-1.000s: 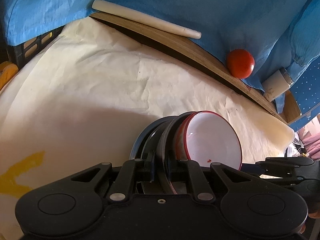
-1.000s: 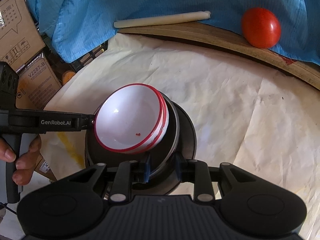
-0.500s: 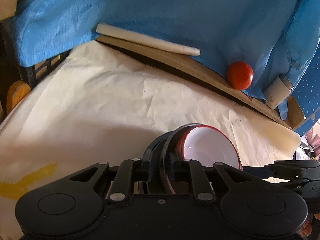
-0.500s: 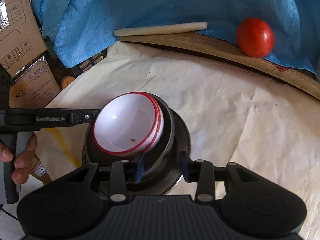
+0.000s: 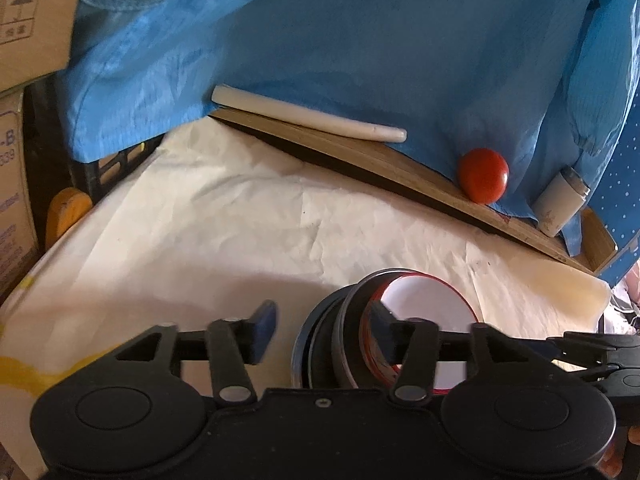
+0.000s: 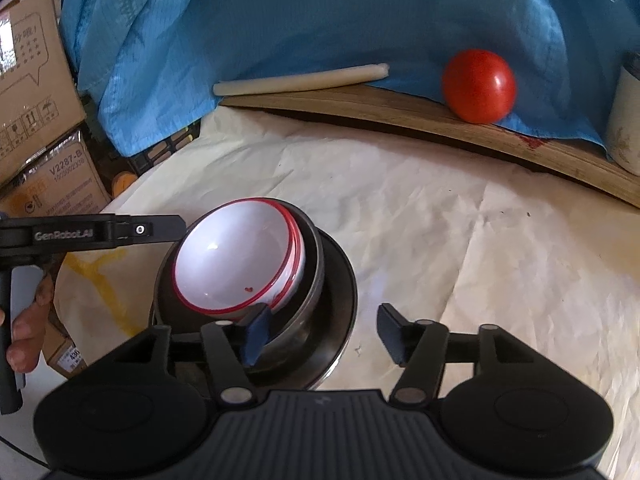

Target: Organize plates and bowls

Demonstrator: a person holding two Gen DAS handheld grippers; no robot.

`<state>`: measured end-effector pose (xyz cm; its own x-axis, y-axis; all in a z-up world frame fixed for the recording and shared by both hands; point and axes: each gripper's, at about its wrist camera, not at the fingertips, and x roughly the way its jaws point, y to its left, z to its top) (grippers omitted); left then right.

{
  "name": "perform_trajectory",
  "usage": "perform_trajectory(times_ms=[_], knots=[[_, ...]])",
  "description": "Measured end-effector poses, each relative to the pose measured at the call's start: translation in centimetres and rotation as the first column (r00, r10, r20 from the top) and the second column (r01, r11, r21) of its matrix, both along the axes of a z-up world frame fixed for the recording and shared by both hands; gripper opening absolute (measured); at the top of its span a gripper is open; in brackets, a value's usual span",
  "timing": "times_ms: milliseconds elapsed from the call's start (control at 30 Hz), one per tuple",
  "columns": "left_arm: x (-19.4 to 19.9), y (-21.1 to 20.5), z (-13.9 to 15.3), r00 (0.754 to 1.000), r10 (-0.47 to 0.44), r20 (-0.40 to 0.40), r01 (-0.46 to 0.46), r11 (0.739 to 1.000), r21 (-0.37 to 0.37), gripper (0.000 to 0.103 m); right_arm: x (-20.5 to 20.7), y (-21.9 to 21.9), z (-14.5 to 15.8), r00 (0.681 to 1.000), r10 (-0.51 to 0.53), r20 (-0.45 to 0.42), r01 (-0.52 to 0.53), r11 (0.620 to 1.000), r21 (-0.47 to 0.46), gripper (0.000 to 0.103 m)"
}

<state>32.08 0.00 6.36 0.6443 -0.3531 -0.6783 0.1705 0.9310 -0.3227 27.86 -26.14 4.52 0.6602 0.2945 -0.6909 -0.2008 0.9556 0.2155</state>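
A white bowl with a red rim [image 6: 236, 256] is nested in a dark metal bowl [image 6: 310, 280], which sits on a dark plate [image 6: 344, 292] on the paper-covered table. The same stack shows in the left wrist view, white bowl [image 5: 428, 300] innermost. My left gripper [image 5: 322, 330] is open, its jaws spread on either side of the stack's near rim without gripping it. My right gripper [image 6: 320, 332] is open, its left fingertip [image 6: 256, 334] by the bowl's rim, its right fingertip [image 6: 390, 332] off the plate.
A wooden board [image 6: 400, 112] runs along the back under blue cloth [image 6: 320, 20], with a white stick [image 6: 300, 80], a red tomato [image 6: 478, 86] and a white cup [image 6: 624, 120] on it. Cardboard boxes [image 6: 36, 92] stand at the left.
Both grippers have opened and let go of the stack's rim. Both have drawn back a little; the stack stays on the table.
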Motion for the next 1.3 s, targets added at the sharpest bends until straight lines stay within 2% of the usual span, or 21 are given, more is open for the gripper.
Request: perform_trajectory(times_ms=[200,367,467,633,800,933,1100,1300], knots=[[-0.7,0.0,0.3,1.000,0.002,0.021,-0.002,1.000,0.007,0.068,-0.9,-0.1,-0.2,0.998,-0.032,0.045,0.031,0.999,0.019,0.075],[-1.3,0.0,0.6,0.998,0.010,0.056,-0.011,1.000,0.015,0.079,-1.6,-0.3,-0.4,0.995,-0.061,0.084,0.057,0.997,0.044,0.083],[-1.7,0.1,0.8,0.995,0.031,0.091,-0.033,0.999,0.015,0.089,-2.2,-0.5,-0.3,0.988,-0.084,0.132,0.077,0.995,0.058,0.090],[-2.4,0.2,0.9,0.989,0.055,0.139,-0.056,0.998,0.004,0.094,-2.9,-1.0,-0.2,0.969,-0.136,0.206,0.118,0.988,0.098,0.102],[-3.8,0.3,0.5,0.979,0.084,0.185,-0.082,0.996,-0.017,0.100,-3.6,-1.6,-0.6,0.949,-0.188,0.255,0.156,0.977,0.142,0.103],[-5.2,0.3,0.2,0.966,0.115,0.231,-0.113,0.993,-0.021,0.102,-4.9,-1.6,-0.9,0.925,-0.218,0.312,0.183,0.973,0.137,0.103],[-7.0,0.3,-0.3,0.947,0.162,0.277,-0.161,0.987,-0.029,0.102,-7.1,-0.9,-1.2,0.884,-0.251,0.395,0.220,0.968,0.121,0.103],[-9.4,-0.1,-0.8,0.916,0.197,0.348,-0.208,0.978,-0.005,0.102,-9.3,0.1,-1.7,0.836,-0.285,0.470,0.261,0.958,0.118,0.103]])
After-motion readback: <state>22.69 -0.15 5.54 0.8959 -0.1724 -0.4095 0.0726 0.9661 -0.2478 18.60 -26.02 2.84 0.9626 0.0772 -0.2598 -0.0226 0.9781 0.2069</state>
